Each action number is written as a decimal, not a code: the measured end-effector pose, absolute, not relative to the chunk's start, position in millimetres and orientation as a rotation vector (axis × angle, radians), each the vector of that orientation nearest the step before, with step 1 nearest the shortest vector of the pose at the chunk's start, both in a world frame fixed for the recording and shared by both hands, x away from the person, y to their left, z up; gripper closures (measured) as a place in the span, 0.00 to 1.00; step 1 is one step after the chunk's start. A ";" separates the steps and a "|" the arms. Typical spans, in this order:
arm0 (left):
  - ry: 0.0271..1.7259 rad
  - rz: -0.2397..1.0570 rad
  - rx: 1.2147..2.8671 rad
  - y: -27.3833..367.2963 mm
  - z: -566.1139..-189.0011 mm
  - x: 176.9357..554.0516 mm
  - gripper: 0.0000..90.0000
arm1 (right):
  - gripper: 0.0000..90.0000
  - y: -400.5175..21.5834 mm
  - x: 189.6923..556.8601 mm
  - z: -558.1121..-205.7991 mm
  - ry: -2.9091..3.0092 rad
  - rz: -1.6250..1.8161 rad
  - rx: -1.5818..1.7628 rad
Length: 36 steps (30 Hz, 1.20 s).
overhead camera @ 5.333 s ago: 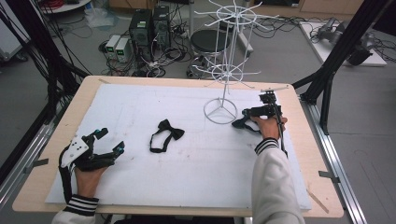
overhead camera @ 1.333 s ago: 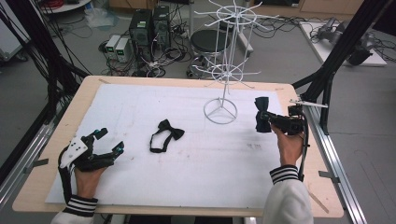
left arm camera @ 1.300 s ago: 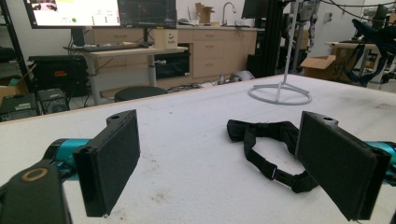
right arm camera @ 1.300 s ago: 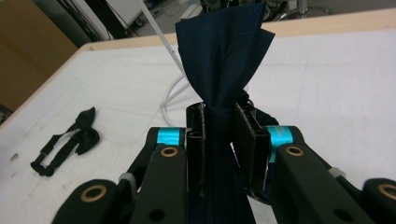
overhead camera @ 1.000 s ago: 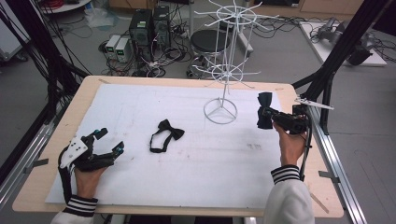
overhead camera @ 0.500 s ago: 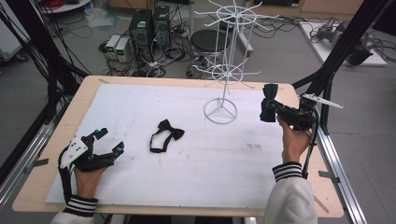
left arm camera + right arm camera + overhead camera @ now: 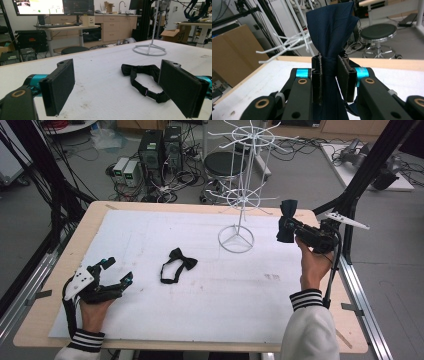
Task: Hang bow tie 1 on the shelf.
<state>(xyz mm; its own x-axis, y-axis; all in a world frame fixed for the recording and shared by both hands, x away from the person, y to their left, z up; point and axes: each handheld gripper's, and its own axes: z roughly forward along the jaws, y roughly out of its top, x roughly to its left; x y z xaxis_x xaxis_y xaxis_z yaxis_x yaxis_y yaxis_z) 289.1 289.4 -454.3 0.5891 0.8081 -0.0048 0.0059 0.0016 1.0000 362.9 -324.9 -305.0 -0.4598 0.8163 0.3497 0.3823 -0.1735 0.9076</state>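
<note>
My right gripper pinches navy bow tie at knot, raised beside white rack. My left gripper rests on table, jaws wide. Black bow tie lies mid-table, just ahead.

Your sleeves: white, with black-and-white striped cuffs.
Your left gripper: black frame, flat black pads, teal collars, white plate on top.
Your right gripper: black jaws, teal collars, brass-ringed pivots, black trailing cable.
</note>
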 end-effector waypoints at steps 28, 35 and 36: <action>0.739 0.728 1.448 289.6 -454.2 289.0 0.16 | 0.83 -295.0 366.6 -279.3 1.718 1.688 1.311; 0.738 0.728 1.448 289.6 -454.2 289.0 0.16 | 0.83 -288.4 368.7 -280.1 1.710 1.699 1.311; 0.738 0.728 1.448 289.6 -454.2 289.0 0.16 | 0.83 -287.5 368.9 -279.8 1.713 1.703 1.311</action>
<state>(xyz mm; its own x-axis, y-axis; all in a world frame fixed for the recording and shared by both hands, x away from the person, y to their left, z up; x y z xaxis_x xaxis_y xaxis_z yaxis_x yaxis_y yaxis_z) 289.0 289.6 -454.2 0.5902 0.8072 -0.0039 0.0075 -0.0007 1.0000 368.9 -287.5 -279.8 -0.4860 0.8095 0.3295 0.3346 -0.1760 0.9258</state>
